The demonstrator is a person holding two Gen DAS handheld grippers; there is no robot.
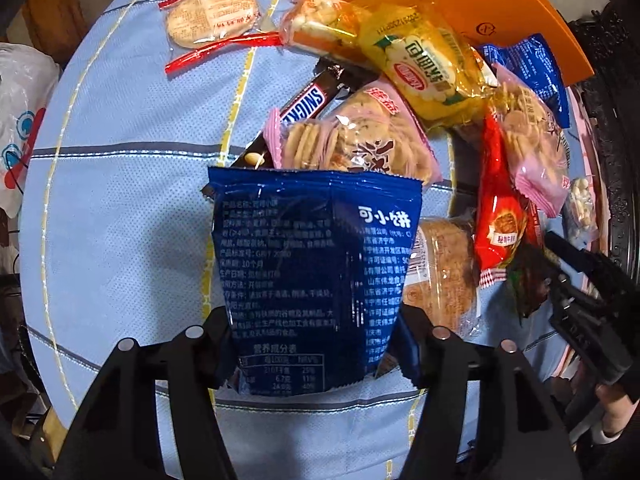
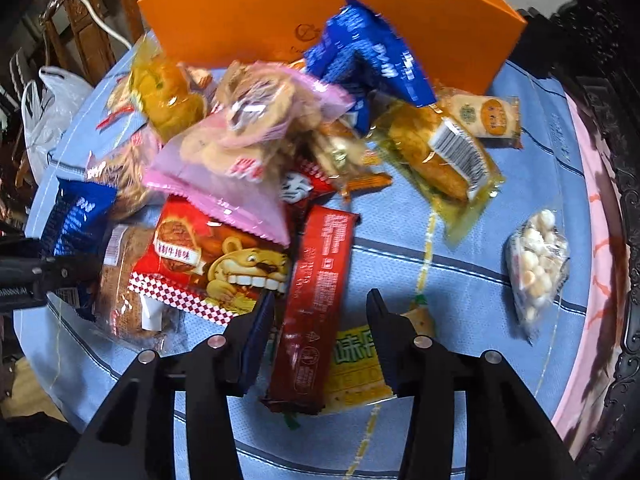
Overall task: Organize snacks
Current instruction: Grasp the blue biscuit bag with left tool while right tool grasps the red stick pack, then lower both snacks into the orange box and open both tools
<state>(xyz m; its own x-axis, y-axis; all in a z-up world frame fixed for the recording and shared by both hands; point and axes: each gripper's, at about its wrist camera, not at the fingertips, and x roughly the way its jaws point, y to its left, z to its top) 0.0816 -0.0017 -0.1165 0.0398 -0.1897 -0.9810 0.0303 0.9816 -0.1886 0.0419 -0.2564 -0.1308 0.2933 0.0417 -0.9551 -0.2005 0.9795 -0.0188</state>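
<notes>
An orange box (image 2: 332, 20) stands at the far edge of a blue tablecloth (image 1: 120, 208), with a heap of snack packets (image 2: 240, 140) still unsorted in front of it — most of the task remains. The left gripper (image 1: 316, 344) is clamped on a dark blue biscuit packet (image 1: 312, 264). Only the right view shows the right gripper (image 2: 320, 320), jaws apart around a dark red bar (image 2: 316, 300) — not pressing it.

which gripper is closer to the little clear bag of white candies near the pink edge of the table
Right. The right gripper sits over the dark red bar, with the clear bag of white candies just beyond it. The left gripper, around the dark blue packet, is across the pile.
</notes>
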